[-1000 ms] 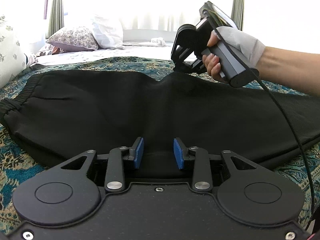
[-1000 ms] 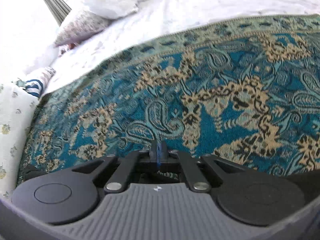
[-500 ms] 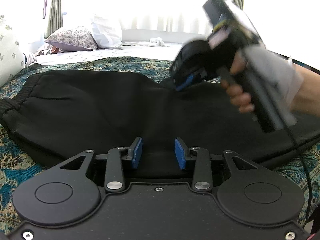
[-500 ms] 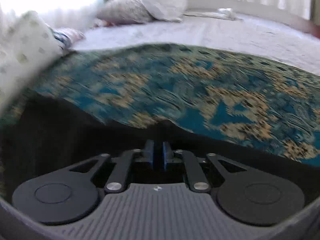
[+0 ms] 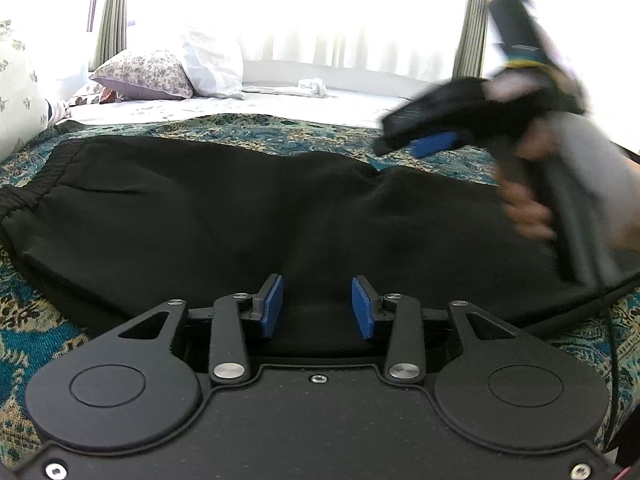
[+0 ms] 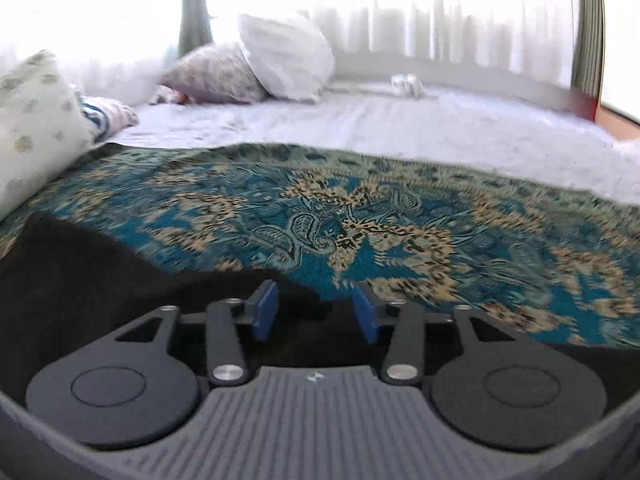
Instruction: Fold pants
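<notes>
Black pants lie folded lengthwise across a teal paisley bedspread, the elastic waistband at the left. My left gripper is open and empty, low over the pants' near edge. My right gripper is open and empty above the pants' far edge; in the left wrist view it is blurred, held up in a hand at the right, clear of the cloth.
Pillows and a white sheet lie at the back of the bed. A patterned cushion stands at the left. A cable hangs from the right gripper across the pants. Curtained windows lie behind.
My right gripper was shut at the pants' far edge; it has opened, let go of the cloth, and lifted up and to the right. My left gripper has stayed open and still.
</notes>
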Demonstrator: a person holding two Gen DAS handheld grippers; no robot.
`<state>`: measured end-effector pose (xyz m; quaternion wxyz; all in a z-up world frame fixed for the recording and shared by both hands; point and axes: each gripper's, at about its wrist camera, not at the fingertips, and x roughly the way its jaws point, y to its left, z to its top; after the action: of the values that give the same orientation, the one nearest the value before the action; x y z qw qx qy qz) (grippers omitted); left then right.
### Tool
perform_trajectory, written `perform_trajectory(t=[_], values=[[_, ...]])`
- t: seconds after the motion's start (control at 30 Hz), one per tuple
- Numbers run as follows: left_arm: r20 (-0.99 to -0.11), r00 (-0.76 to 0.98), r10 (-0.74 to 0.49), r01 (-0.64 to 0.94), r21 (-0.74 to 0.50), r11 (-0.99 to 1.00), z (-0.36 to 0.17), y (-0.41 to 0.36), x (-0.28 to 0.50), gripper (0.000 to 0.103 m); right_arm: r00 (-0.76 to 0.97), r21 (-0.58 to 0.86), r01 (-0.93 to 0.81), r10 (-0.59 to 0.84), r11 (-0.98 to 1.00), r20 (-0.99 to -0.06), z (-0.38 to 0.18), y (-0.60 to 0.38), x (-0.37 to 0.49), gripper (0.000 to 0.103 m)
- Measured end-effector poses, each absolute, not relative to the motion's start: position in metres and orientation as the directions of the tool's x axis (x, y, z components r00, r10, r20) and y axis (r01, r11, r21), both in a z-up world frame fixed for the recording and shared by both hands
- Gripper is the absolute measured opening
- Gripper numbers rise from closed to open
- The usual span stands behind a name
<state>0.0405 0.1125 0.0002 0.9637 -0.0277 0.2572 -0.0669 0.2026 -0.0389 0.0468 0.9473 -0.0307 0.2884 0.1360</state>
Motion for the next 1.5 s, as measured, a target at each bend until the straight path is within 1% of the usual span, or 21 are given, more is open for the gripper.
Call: perform_trajectory(t=[0.07,0.2,0.3,0.37,0.4,0.5,0.67,0.77,0.87,0.93,1.1,1.2,1.27,1.3,1.37,1.43,1.5], values=[[-0.490,0.859,-0.148,0.115,-0.096,0.989,0.000,0.114,0.041,0.037,0.807,-0.017,-0.304,0.248,0.952,-0.536,0.050,-0.044,0.172,0.069],[-0.491,0.858,-0.153,0.118,-0.102,0.988,0.000,0.115,0.038,0.038,0.805,-0.062,-0.332,0.248,0.941,-0.539,0.040,-0.058,0.116,0.070],[-0.495,0.857,-0.145,0.116,-0.089,0.989,0.000,0.114,0.038,0.038,0.791,-0.070,-0.303,0.210,0.950,-0.574,0.029,-0.073,0.089,0.070],[-0.498,0.856,-0.142,0.116,-0.084,0.990,0.001,0.112,0.039,0.038,0.787,-0.091,-0.259,0.155,0.962,-0.598,0.019,-0.089,0.075,0.070],[-0.498,0.855,-0.144,0.116,-0.087,0.989,0.001,0.112,0.040,0.039,0.800,-0.086,-0.235,0.142,0.968,-0.583,0.017,-0.100,0.068,0.072],[-0.485,0.857,-0.175,0.127,-0.130,0.983,-0.001,0.117,0.039,0.042,0.809,-0.038,-0.127,0.082,0.991,-0.582,0.017,-0.140,0.057,0.074],[-0.466,0.856,-0.225,0.142,-0.206,0.968,-0.002,0.128,0.039,0.045,0.814,0.028,0.152,-0.109,0.988,-0.571,0.013,-0.229,0.044,0.073],[-0.460,0.856,-0.235,0.150,-0.213,0.965,-0.003,0.129,0.039,0.049,0.823,0.077,0.274,-0.192,0.959,-0.535,0.009,-0.282,0.031,0.071],[-0.456,0.858,-0.237,0.160,-0.202,0.966,-0.004,0.128,0.038,0.052,0.811,0.081,0.399,-0.310,0.913,-0.496,0.006,-0.324,0.020,0.071],[-0.457,0.857,-0.237,0.164,-0.195,0.967,-0.004,0.126,0.039,0.054,0.807,0.131,0.466,-0.359,0.875,-0.469,0.003,-0.353,0.015,0.071],[-0.475,0.849,-0.230,0.182,-0.144,0.973,-0.004,0.118,0.042,0.062,0.842,0.310,0.509,-0.391,0.803,-0.370,-0.005,-0.405,-0.003,0.071],[-0.489,0.847,-0.210,0.187,-0.096,0.978,-0.004,0.109,0.043,0.065,0.808,0.366,0.587,-0.493,0.722,-0.322,-0.008,-0.419,-0.013,0.073],[-0.493,0.846,-0.201,0.184,-0.084,0.979,-0.004,0.106,0.044,0.066,0.801,0.470,0.594,-0.529,0.652,-0.279,-0.008,-0.426,-0.029,0.076],[-0.493,0.846,-0.201,0.183,-0.085,0.979,-0.004,0.105,0.044,0.066,0.795,0.511,0.596,-0.544,0.620,-0.268,-0.009,-0.431,-0.037,0.078],[-0.494,0.846,-0.200,0.180,-0.088,0.980,-0.005,0.104,0.045,0.066,0.779,0.550,0.607,-0.566,0.573,-0.270,-0.010,-0.436,-0.045,0.078],[-0.500,0.844,-0.191,0.174,-0.081,0.981,-0.004,0.103,0.045,0.066,0.774,0.569,0.606,-0.576,0.556,-0.263,-0.011,-0.439,-0.051,0.078],[-0.521,0.838,-0.161,0.158,-0.052,0.986,0.002,0.099,0.046,0.067,0.748,0.554,0.635,-0.607,0.539,-0.267,-0.010,-0.438,-0.055,0.078]])
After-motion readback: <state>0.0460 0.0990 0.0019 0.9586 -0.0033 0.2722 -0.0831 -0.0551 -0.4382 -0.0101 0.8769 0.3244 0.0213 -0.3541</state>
